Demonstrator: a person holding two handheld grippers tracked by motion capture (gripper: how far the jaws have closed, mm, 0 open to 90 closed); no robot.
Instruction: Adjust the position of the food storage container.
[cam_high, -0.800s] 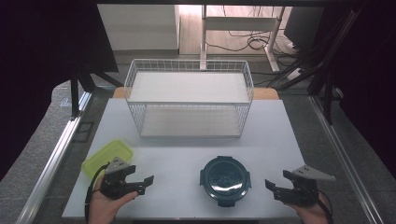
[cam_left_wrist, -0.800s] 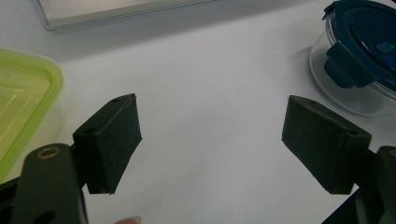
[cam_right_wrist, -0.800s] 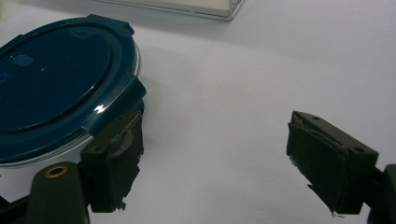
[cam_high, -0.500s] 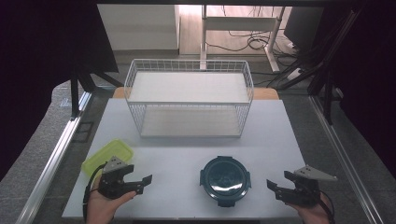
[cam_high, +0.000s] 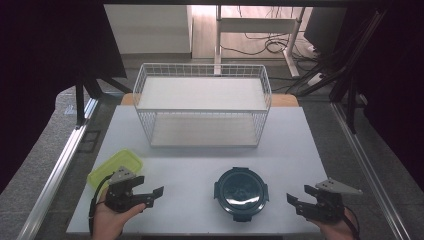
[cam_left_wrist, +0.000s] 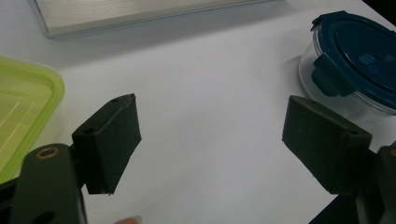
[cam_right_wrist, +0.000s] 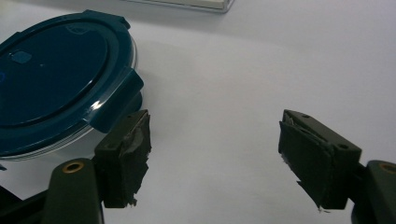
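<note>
Left gripper: we see the left gripper (cam_high: 152, 196) low at the near left of the table (cam_high: 295, 150), jaws spread wide with nothing but bare tabletop between them.
Right gripper: the right gripper (cam_high: 296, 201) sits near the front right corner, jaws wide apart too, nothing held.
Round container: the round container (cam_high: 241, 187) with its dark blue clip lid stands near the front edge between our two grippers, closer to the right one, touched by neither.
Green container: the flat green container (cam_high: 115, 167) lies just behind the left gripper, right at the table's left edge.
Basket: the white wire basket (cam_high: 202, 107) stands well behind everything, mid-table.
Risk, clips: if we close on a lid clip (cam_right_wrist: 116, 100) instead of the glass wall, we judge the lid could pop or the grip slide off.
Risk, edge: the green one is so close to the edge that a careless nudge could push it off.
Risk, shove: coming in one-sided, a jaw could simply skate the round container across the smooth top.
</note>
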